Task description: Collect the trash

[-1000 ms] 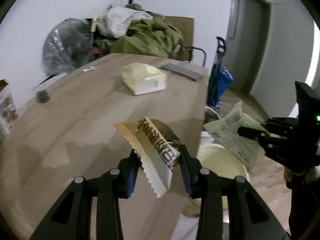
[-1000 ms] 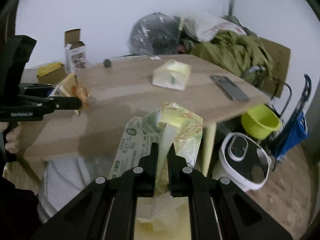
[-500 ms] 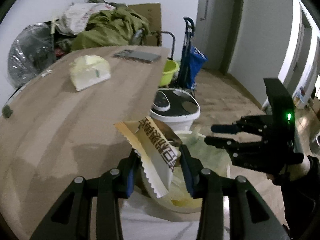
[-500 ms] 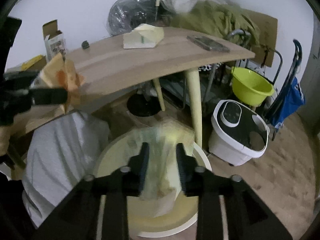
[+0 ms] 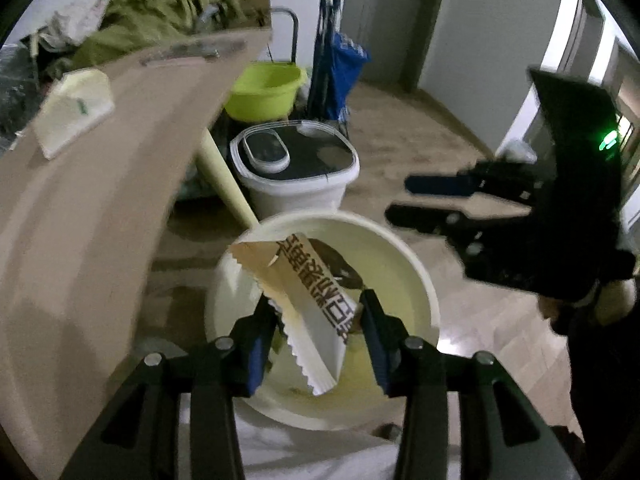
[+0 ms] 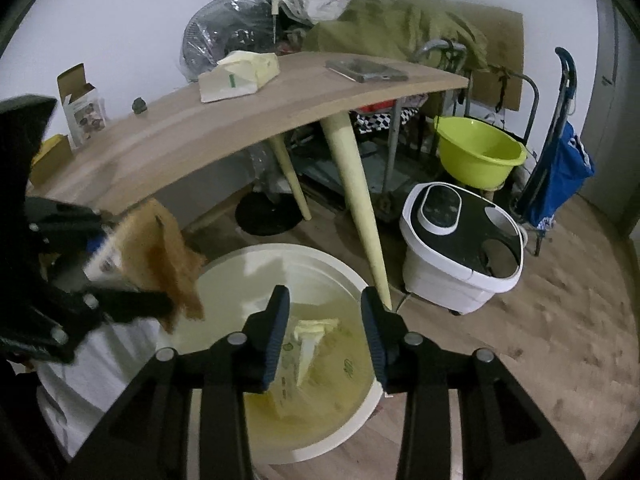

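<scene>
The left gripper (image 5: 316,320) holds a brown paper wrapper (image 5: 308,292) over the round cream trash bin (image 5: 420,276) on the floor. The right gripper (image 6: 324,320) hangs over the same bin, its jaws having just been opening, nothing between them; a green-printed packet (image 6: 308,344) lies inside below. The wooden worktop (image 6: 192,140) stands just beside the bin.
</scene>
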A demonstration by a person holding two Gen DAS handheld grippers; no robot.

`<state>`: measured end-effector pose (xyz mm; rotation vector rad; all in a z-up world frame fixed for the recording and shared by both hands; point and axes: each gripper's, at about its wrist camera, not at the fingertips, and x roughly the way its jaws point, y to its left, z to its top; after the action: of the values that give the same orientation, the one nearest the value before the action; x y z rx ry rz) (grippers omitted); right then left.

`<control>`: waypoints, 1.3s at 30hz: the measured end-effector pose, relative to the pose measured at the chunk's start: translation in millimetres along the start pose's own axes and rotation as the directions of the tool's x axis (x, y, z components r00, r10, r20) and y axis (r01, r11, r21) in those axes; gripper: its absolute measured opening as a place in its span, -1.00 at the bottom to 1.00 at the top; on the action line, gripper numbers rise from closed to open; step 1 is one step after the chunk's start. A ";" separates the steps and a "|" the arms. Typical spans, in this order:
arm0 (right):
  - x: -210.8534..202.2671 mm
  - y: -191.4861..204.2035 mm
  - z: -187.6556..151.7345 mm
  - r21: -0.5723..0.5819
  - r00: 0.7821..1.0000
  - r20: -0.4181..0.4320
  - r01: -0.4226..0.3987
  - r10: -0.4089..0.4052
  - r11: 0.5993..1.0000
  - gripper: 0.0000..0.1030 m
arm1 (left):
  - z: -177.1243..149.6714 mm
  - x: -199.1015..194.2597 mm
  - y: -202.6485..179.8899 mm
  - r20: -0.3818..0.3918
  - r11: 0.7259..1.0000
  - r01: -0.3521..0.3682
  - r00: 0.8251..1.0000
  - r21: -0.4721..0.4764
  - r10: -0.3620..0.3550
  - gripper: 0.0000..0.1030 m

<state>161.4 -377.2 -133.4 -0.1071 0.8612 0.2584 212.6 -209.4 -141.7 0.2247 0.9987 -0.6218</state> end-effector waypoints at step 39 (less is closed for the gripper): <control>-58.6 67.4 28.6 -0.088 0.997 0.079 0.032 -0.025 0.996 0.55 | -36.4 -117.4 31.6 0.303 0.970 -0.167 0.929 -0.174 0.214 0.30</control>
<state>128.0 -317.2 -69.5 -0.1913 0.7707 0.2723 159.7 -122.4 -65.9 0.0857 0.6938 -0.3882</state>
